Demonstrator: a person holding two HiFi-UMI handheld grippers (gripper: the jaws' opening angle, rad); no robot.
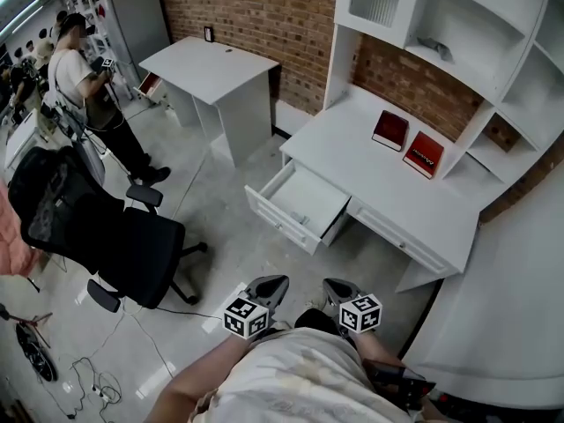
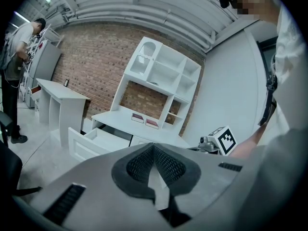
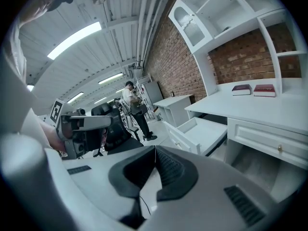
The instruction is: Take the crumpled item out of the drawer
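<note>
The white desk's left drawer (image 1: 304, 203) stands pulled open, and its inside looks bare white; no crumpled item shows in it from any view. The same drawer (image 2: 94, 141) appears in the left gripper view and, as the drawer (image 3: 199, 131), in the right gripper view. My left gripper (image 1: 273, 283) and right gripper (image 1: 335, 285) hang side by side close to my body, well short of the drawer. Both point toward the desk. The left gripper (image 2: 154, 146) has its jaws together with nothing between them. So does the right gripper (image 3: 155, 148).
Two red books (image 1: 390, 130) (image 1: 424, 154) lie on the desk top (image 1: 352, 148) under a white hutch. A black office chair (image 1: 106, 236) stands on the floor to the left, with cables (image 1: 88, 382) near it. A second white desk (image 1: 211, 69) and a standing person (image 1: 84, 86) are farther back.
</note>
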